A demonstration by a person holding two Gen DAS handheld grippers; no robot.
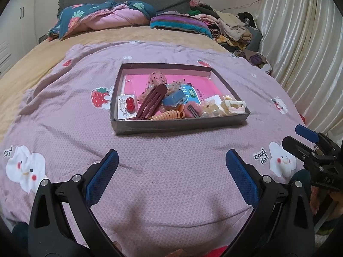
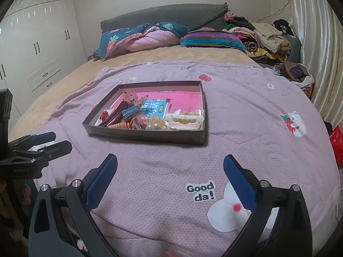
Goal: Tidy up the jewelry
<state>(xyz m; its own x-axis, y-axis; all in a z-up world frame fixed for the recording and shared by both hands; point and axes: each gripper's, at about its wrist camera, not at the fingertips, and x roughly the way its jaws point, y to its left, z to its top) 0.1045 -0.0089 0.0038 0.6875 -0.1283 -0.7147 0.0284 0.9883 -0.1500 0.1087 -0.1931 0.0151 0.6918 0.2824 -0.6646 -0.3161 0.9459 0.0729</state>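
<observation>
Nearest, the left gripper (image 1: 172,162) and right gripper (image 2: 170,167) were held wide open and empty above the quilt (image 1: 171,150). Farther off, the box (image 1: 180,123) was seen with hair clips and jewelry (image 1: 171,105) already heaped inside; sorting was judged unfinished.

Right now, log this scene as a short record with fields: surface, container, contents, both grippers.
surface: lilac quilt with cloud and strawberry prints, spread on a bed
container: shallow dark box, open top, resting on the quilt
contents: maroon hair clip, orange spiral hair tie, red cherry earrings, blue clip, cream claw clip, pink booklet underneath
left gripper: jaws open, empty, short of the box
right gripper: jaws open, empty, short of the box
</observation>
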